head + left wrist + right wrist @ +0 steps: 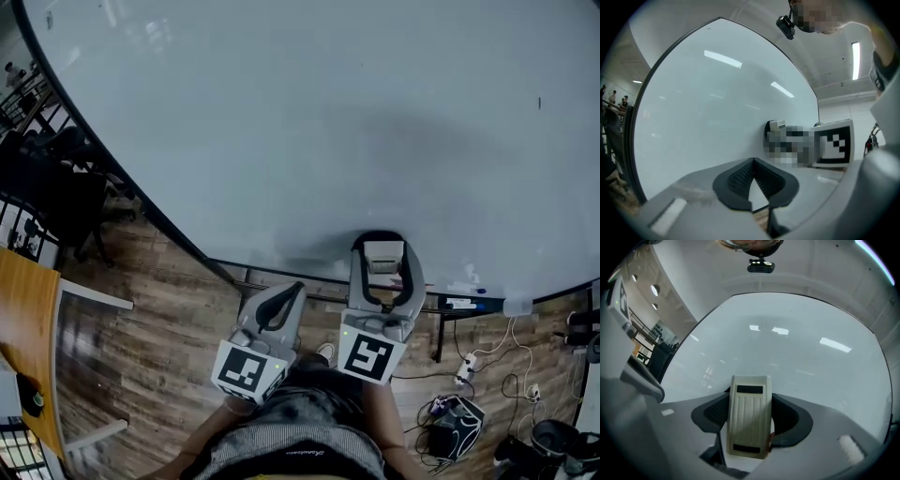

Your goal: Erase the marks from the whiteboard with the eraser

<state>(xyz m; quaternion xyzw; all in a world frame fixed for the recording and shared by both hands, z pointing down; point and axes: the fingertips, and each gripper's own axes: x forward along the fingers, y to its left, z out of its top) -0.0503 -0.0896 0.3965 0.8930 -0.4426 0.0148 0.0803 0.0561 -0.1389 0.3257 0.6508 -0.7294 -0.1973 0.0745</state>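
Your right gripper point(750, 420) pinches the beige ribbed plastic eraser point(748, 399) near the large glossy whiteboard's point(309, 122) bottom edge, your left gripper point(753, 165) pressed together empty, so keep the eraser flat and sweep in firm, overlapping strokes.

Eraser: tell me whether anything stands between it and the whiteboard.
Nothing visible does. The right gripper holds the eraser facing the whiteboard; the left gripper sits off to its side, shut and empty.
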